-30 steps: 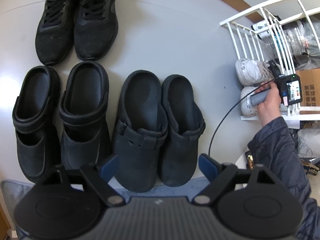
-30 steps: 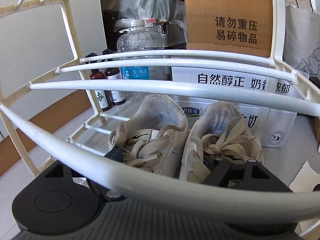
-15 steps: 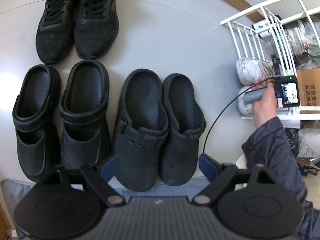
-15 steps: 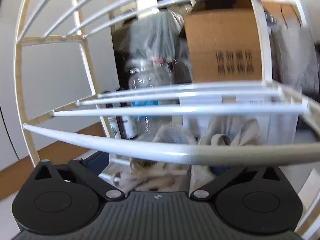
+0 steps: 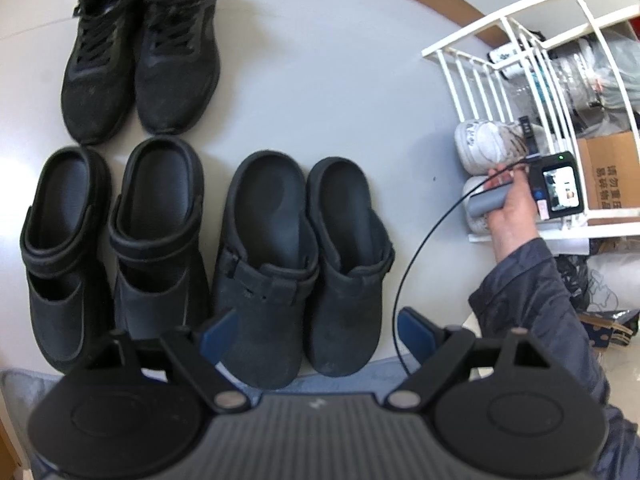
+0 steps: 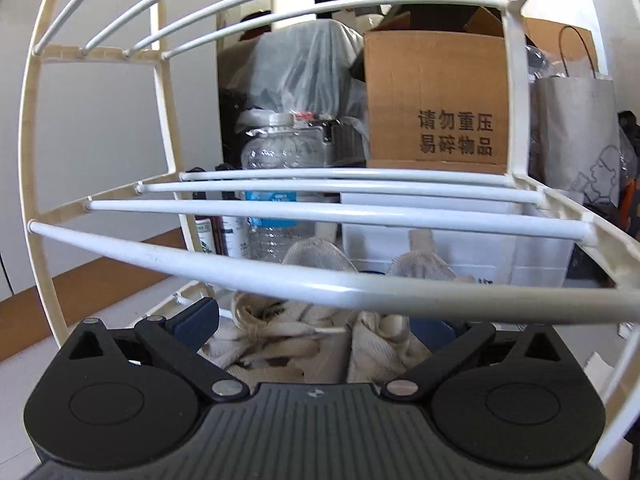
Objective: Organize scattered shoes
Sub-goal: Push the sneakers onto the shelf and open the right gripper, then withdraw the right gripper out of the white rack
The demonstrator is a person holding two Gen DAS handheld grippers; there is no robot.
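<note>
Now the right tool [image 6: 316, 330] is gaping wide, holding nothing, over soft white sneakers [image 6: 320, 340] at the rack's [image 6: 256, 268] bottom edge; stiff heel collars are offering the firmest hold.

White sneakers [image 6: 320, 320] under rack bars [image 6: 304, 276] — tongs [image 6: 316, 330] spread wide.

Home entryway: shoes [image 5: 140, 52] lined on floor, white wire rack [image 6: 360, 216] (boxes, bottles stored behind).

white sneakers [image 6: 320, 332] part-hidden behind rack bar [image 6: 280, 276]
</note>
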